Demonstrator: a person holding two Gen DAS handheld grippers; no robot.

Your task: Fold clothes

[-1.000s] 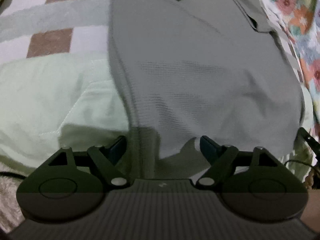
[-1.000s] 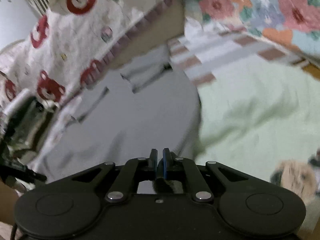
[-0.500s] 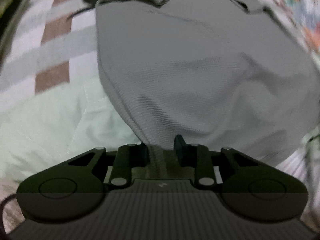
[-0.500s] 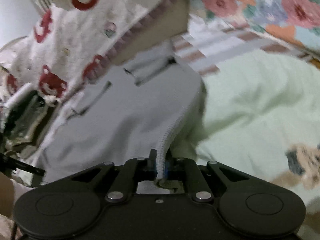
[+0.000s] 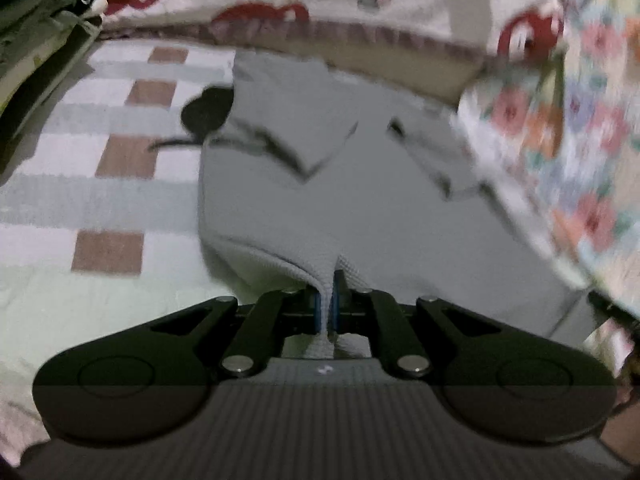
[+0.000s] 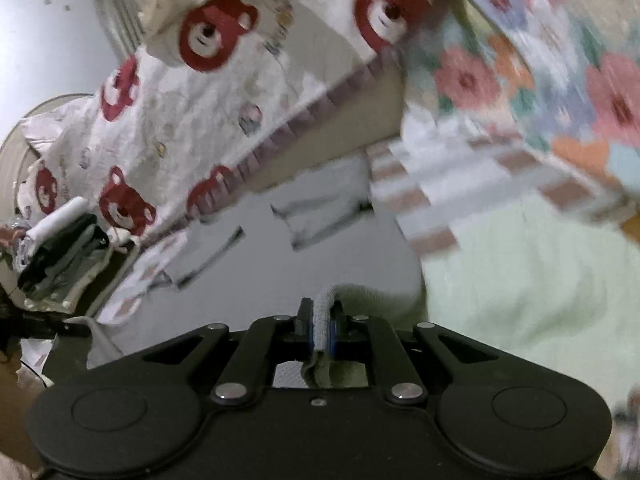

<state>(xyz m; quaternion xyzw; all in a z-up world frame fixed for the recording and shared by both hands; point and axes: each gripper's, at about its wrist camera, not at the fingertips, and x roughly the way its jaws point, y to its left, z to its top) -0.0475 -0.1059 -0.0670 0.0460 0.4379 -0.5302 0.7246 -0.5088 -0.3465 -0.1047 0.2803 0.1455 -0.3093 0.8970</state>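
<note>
Both pairs of fingers were clenched on the hem of the grey shirt (image 5: 360, 200): our left gripper (image 5: 327, 312) pinched one bottom corner between its blue pads, and our right gripper (image 6: 321, 330) gripped the ribbed edge at the other. The shirt lay flat on the bed, collar away from us, with only the hem raised. We judged this the start of the lengthwise fold; the next move would call for carrying both corners up and forward together, evenly, to lay the hem near the collar. Under it were a checked blanket (image 5: 112, 160) and pale green quilt (image 6: 540, 280), with a bear-print cover (image 6: 192, 92) and floral bedding (image 5: 580, 152) beyond.
</note>
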